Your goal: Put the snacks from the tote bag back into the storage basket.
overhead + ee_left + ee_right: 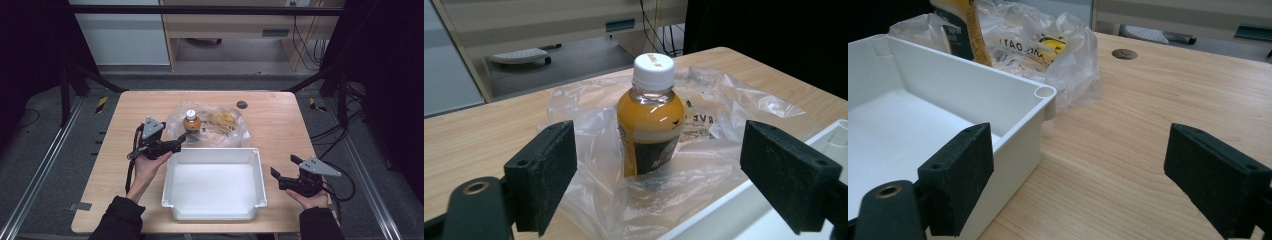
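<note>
high view: bottle (192, 120) upright in plastic bag (220, 126)

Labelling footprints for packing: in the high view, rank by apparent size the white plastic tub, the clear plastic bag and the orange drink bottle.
1. White plastic tub, largest.
2. Crumpled clear plastic bag.
3. Orange drink bottle with white cap, smallest.

Orange bottle (651, 120) with white cap (653, 71); clear bag (220, 125); white tray (215, 212); tan wooden table (280, 115).

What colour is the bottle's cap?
White; the cap shows best in the left gripper view.
</note>
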`<state>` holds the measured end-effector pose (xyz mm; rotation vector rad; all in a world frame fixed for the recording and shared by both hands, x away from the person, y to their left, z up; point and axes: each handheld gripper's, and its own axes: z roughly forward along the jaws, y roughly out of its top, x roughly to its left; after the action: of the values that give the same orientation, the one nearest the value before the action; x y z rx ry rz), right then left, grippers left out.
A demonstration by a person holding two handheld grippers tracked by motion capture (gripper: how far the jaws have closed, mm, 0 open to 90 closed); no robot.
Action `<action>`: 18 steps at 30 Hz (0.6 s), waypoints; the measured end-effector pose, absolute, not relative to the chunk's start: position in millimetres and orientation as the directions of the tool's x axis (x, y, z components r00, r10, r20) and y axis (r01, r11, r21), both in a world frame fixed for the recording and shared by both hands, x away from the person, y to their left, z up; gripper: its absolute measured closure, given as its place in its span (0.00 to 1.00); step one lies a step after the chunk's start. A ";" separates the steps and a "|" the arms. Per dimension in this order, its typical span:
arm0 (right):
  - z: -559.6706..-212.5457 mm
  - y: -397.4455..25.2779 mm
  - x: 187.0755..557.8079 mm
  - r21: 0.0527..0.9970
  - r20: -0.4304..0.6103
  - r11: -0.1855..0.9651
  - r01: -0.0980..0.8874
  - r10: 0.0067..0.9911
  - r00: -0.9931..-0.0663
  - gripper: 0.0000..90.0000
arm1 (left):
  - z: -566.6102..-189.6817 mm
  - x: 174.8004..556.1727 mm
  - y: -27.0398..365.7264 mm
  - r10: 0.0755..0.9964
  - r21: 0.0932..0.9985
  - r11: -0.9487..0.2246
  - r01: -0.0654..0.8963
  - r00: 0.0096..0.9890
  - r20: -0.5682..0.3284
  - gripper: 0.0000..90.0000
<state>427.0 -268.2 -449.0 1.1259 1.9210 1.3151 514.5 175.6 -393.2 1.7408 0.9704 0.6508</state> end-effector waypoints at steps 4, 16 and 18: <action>-449.0 -268.1 427.2 0.928 0.018 0.171 0.331 0.866 -0.500 0.14 | -392.2 519.1 173.8 0.846 0.934 -0.186 0.306 0.534 -0.007 0.16; -449.8 -266.9 428.8 0.926 0.015 0.176 0.333 0.866 -0.499 0.14 | -398.7 533.5 168.8 0.852 0.932 -0.191 0.308 0.523 0.001 0.16; -449.6 -266.9 429.1 0.927 0.017 0.174 0.332 0.865 -0.501 0.14 | -399.3 534.4 168.5 0.852 0.932 -0.192 0.308 0.523 0.002 0.16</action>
<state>429.1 -266.9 -449.6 1.1245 1.9260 1.3133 534.4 168.5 -399.3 1.7492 0.9766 0.6706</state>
